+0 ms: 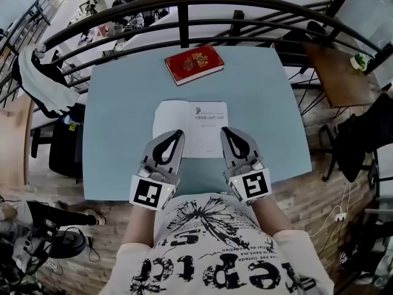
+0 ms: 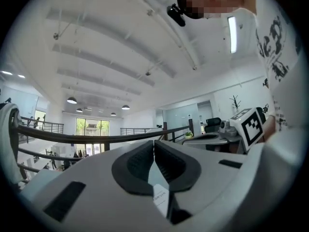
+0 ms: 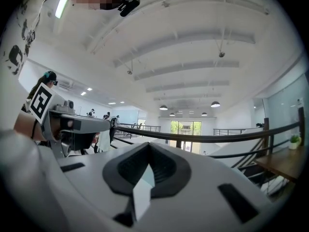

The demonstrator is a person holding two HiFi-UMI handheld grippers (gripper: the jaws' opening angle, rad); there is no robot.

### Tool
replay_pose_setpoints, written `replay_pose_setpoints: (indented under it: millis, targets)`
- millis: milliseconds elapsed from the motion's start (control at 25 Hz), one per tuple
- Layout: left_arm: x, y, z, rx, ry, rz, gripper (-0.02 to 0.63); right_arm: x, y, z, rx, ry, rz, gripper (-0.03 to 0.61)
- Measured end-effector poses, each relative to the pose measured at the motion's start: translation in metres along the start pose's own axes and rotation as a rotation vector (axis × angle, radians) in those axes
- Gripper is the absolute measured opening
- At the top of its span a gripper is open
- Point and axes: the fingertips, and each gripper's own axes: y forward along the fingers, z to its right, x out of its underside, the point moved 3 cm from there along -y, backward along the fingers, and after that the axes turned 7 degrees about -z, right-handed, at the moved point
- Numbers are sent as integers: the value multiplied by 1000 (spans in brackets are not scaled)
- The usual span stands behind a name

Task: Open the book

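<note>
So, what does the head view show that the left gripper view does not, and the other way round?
Only the head view: the closed red book at the far side of the blue table, and the whole white paper in front of the person.
Only the left gripper view: the ceiling lamps.
Both: the left gripper with its jaws together, the right gripper, the black railing, the person's printed shirt, and some of the white paper.

Pale blue table (image 1: 104,134) beneath the left claw (image 1: 178,133), curved black railing (image 1: 183,23) beyond. Plank floor (image 1: 319,189) right of the right claw (image 1: 225,130). Overhead, white beamed ceiling (image 2: 96,47) with round lamps (image 2: 71,100).
</note>
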Motion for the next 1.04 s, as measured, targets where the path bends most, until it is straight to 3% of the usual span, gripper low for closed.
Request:
replay_pose_setpoints:
  millis: [680, 1040]
  targets:
    - [-1, 0, -1, 5, -24, 6, 21, 1, 0, -3, -2, -11, -6, 9]
    - [0, 1, 3, 19, 3, -8, 23, 2, -3, -1, 22, -12, -11, 9]
